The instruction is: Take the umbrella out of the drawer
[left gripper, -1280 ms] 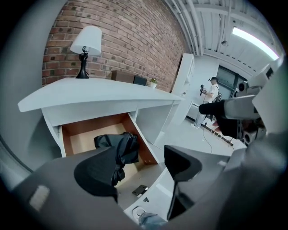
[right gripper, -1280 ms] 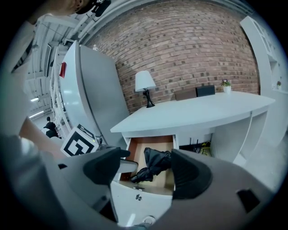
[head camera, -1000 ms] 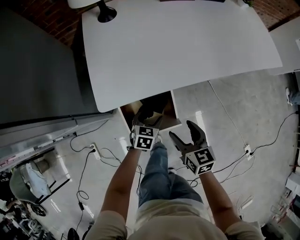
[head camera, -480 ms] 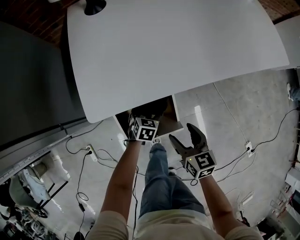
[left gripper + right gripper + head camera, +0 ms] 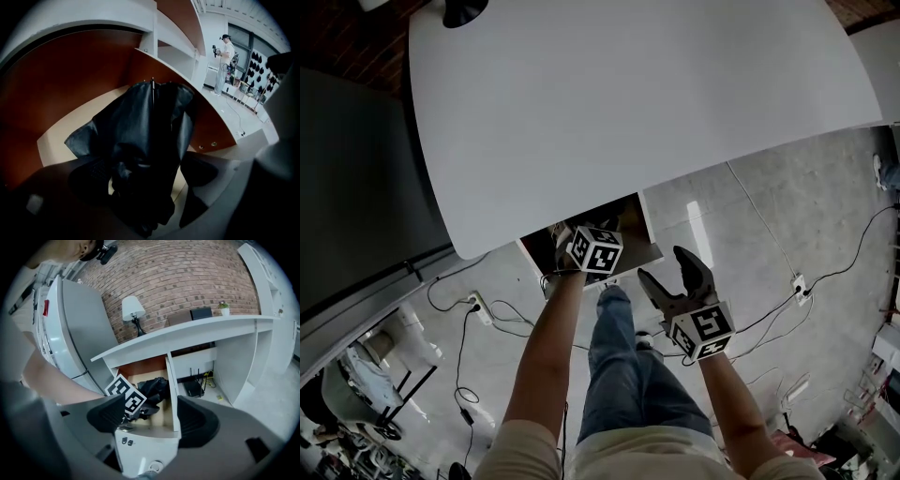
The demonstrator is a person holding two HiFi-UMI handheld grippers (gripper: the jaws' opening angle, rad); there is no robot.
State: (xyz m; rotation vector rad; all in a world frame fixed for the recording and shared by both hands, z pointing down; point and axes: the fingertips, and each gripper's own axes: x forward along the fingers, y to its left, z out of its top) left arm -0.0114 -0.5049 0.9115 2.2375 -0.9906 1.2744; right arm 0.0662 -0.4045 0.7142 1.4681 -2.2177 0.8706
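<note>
Lowered since a second earlier, the left gripper point(image 5: 147, 166) was sunk into the white-fronted, reddish-brown wooden drawer point(image 5: 56, 93). Its jaws had just been opened wide, with the crumpled, glossy black fabric umbrella point(image 5: 150, 117) between them but not gripped. The umbrella's folds were shown only in the gripper views. The right gripper point(image 5: 667, 272) was held open and empty before the drawer.

The black umbrella point(image 5: 150, 136), folded with loose, crumpled fabric, lay on the open drawer's point(image 5: 52, 140) pale floor. Its near end sat between the jaws of the left hand-held gripper point(image 5: 143, 173), which had just been opening.
</note>
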